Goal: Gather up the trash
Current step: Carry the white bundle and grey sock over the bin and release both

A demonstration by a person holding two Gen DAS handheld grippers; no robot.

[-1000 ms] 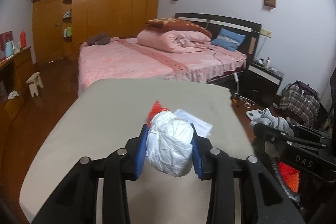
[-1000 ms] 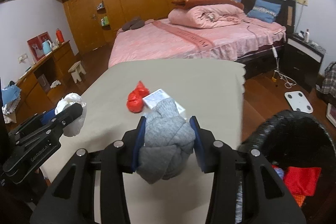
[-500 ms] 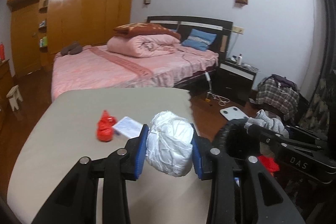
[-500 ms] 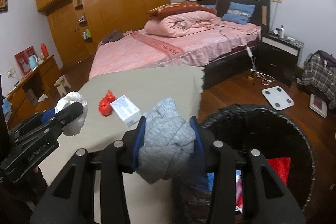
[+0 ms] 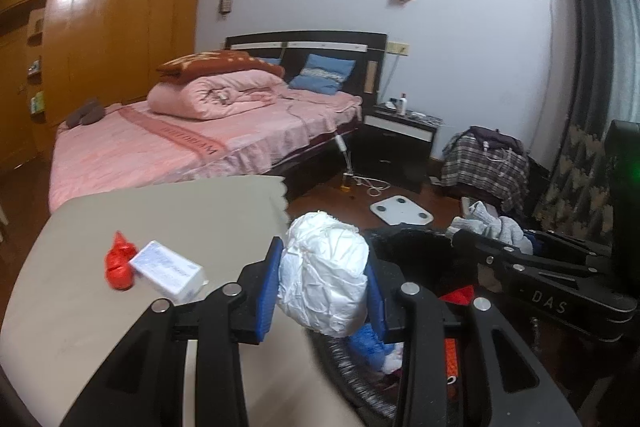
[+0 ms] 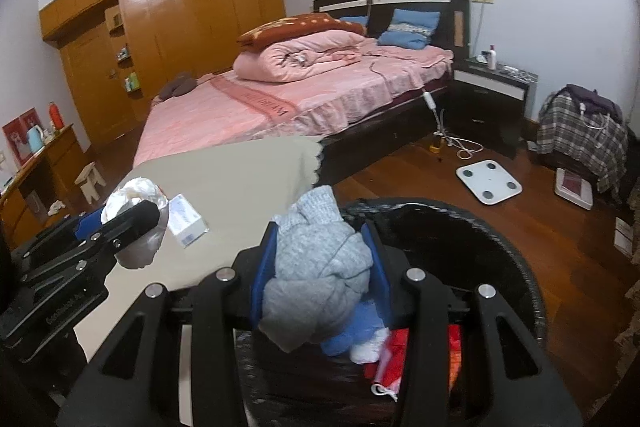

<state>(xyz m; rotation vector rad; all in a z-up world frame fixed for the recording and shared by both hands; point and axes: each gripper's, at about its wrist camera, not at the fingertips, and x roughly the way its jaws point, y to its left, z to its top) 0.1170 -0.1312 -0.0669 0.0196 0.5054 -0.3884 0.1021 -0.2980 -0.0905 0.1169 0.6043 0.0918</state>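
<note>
Hovering over the black trash bin (image 6: pixel 516 251), the right gripper (image 6: pixel 320 263) has its jaws clamped on a gray cloth wad (image 6: pixel 316 267), so it's the nearer one to drop. The left gripper (image 5: pixel 324 283), jaws clamped on a white crumpled bag (image 5: pixel 324 279), sits at the bin's rim beside the tabletop (image 5: pixel 168 215). A red bag (image 5: pixel 118 263) and small white box (image 5: pixel 168 271) lie on that beige tabletop, bed (image 5: pixel 172 143) behind.

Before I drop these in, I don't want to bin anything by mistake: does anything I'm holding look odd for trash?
Yes. The right gripper holds a grey knitted bundle over the black bin; it looks like clothing, not rubbish. The left gripper holds a crumpled white wad, which fits.
</note>
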